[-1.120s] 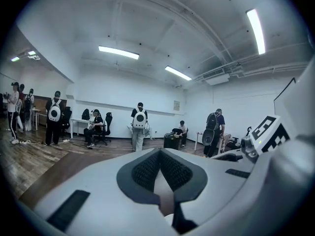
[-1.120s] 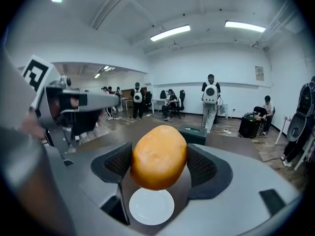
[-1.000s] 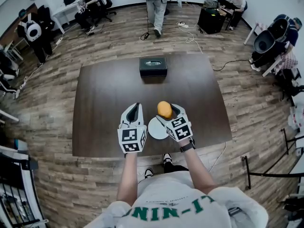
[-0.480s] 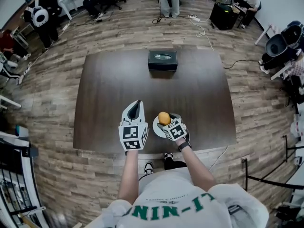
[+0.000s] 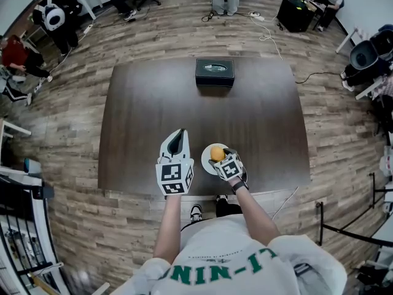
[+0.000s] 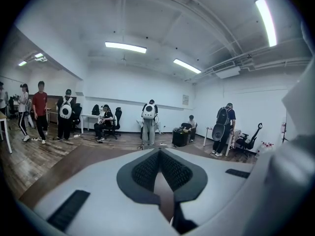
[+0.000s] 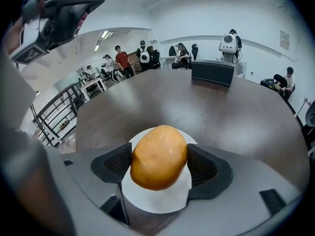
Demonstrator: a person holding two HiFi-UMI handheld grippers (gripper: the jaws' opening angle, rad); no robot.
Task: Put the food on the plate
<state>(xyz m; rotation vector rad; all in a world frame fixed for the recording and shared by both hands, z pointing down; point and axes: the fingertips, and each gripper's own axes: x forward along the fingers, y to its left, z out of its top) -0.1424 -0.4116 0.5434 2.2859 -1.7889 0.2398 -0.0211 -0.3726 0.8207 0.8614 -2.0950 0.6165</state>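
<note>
Right gripper (image 5: 218, 157): clenched on the food (image 7: 158, 156), one dark pad pressed to each side of it.
Food: rounded orange-yellow lump, smooth skin, held over the middle of the plate (image 5: 206, 159); whether it touches the plate, cannot tell.
Left gripper (image 5: 178, 134): jaws brought together at the tips, nothing between them.
Plate: small, round, white, on the table (image 5: 153, 103) near its front edge, just right of the left gripper.
Head view only: both grippers side by side over the near part of the dark brown table; a black box (image 5: 215, 72) at the far edge, well apart from the plate.
Right gripper view only: the grip itself, with white plate rim showing below and around the food; the left gripper's marker cube up in the left corner.
Left gripper view only: the meeting pads (image 6: 173, 170), with a sliver of table between their inner edges nearer the camera; the room and people beyond.
Right arm: bare forearm reaching forward from the body, dark band (image 5: 238, 188) at the wrist, gripper angled inward towards the plate.
Left arm: bare forearm straight ahead, gripper pointing away from the person, low over the table.
</note>
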